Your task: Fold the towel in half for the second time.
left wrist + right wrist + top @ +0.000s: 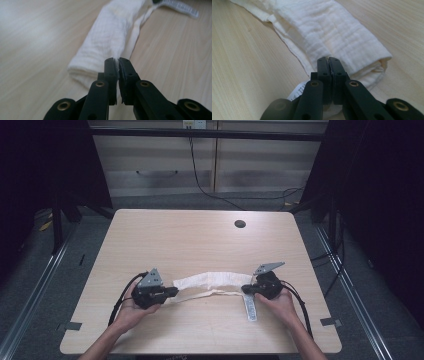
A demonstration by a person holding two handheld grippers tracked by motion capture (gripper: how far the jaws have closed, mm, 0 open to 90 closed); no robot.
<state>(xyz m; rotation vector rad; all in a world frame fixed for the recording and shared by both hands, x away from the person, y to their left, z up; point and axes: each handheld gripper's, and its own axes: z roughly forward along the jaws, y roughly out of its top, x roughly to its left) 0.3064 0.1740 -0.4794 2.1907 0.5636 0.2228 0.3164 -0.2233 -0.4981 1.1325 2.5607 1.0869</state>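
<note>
From the high view, a rolled white cloth (212, 281) lies stretched between the left hand-held gripper (172, 292) and right hand-held gripper (246, 290) on the pale wood worktop (200, 240), cabinets behind. In the left gripper view, jaws pinch the cloth's end (100, 50); in the right gripper view, likewise (342, 37). Folding looks under way; next, probably carry one end over evenly.

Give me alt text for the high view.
A person's two hands each hold a black tool, the left tool and the right tool, shut on opposite ends of a rolled white cloth on a light wooden table. A label trails from the cloth's right end.
</note>
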